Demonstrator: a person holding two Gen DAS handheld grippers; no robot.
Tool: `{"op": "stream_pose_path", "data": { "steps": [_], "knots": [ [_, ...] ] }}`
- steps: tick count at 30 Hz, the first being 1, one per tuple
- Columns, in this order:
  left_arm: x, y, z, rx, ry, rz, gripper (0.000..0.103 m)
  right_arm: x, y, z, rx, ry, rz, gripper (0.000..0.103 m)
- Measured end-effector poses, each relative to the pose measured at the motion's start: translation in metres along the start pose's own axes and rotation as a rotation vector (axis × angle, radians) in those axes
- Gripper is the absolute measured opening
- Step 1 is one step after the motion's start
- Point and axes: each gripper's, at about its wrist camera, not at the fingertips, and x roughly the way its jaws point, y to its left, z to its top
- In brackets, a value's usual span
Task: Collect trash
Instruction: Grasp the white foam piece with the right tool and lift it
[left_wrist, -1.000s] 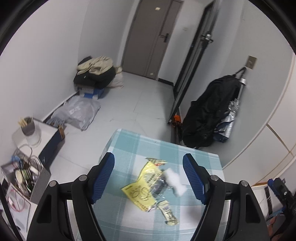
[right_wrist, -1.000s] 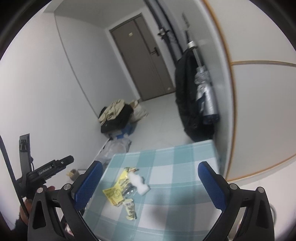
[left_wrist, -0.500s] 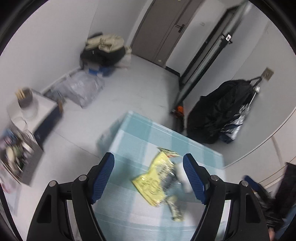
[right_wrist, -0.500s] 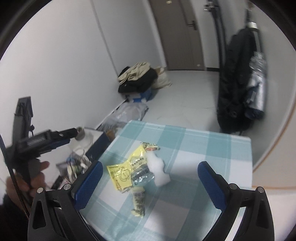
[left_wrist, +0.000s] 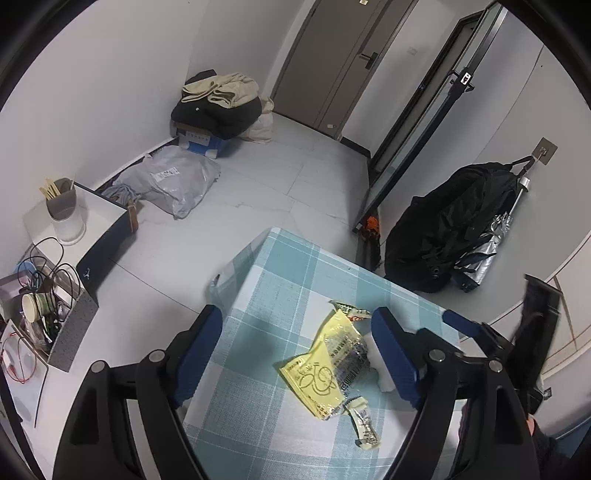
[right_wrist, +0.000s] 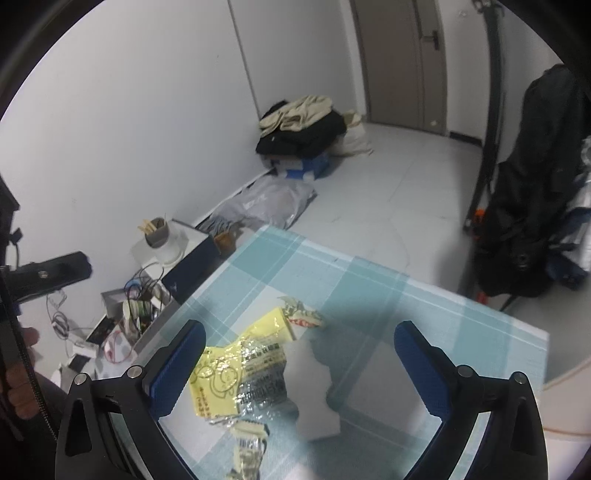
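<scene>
While the left gripper (left_wrist: 295, 354) hangs over the checked bench (left_wrist: 280, 266), its jaws have just been opening and stand wide apart, gripping nothing. Between them on the cloth lies the yellow snack wrapper (left_wrist: 325, 365), with a small torn wrapper (left_wrist: 364, 428) just below it and a white foam piece (left_wrist: 384, 380) touching its right edge. Further right, the right gripper (right_wrist: 299, 369) hovers above the same litter, jaws spread wide, touching none of it.
</scene>
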Motion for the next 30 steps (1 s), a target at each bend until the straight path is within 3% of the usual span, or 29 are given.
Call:
{"op": "stream_pose_path", "data": {
  "steps": [3,12,16,19,25,30],
  "knots": [
    [0.003,0.001,0.0,0.009,-0.001,0.023,0.081,0.02,-0.002,-0.001,-0.006,0.04,0.022,0.101],
    [0.016,0.006,0.002,-0.004,0.039,0.05,0.081,0.06,-0.008,-0.006,0.056,0.189,0.029,0.081],
    [0.02,0.004,0.002,0.001,0.056,0.056,0.081,0.065,-0.006,-0.008,0.029,0.226,0.034,0.054],
    [0.021,0.003,0.002,0.004,0.063,0.055,0.081,0.064,-0.008,-0.008,0.032,0.226,0.032,0.051],
    [0.025,0.002,0.002,0.009,0.082,0.06,0.081,0.066,-0.006,-0.009,0.016,0.255,0.039,0.023],
    [0.029,0.0,0.003,0.03,0.082,0.086,0.081,0.061,-0.012,-0.009,0.035,0.245,0.031,0.021]
  ]
}}
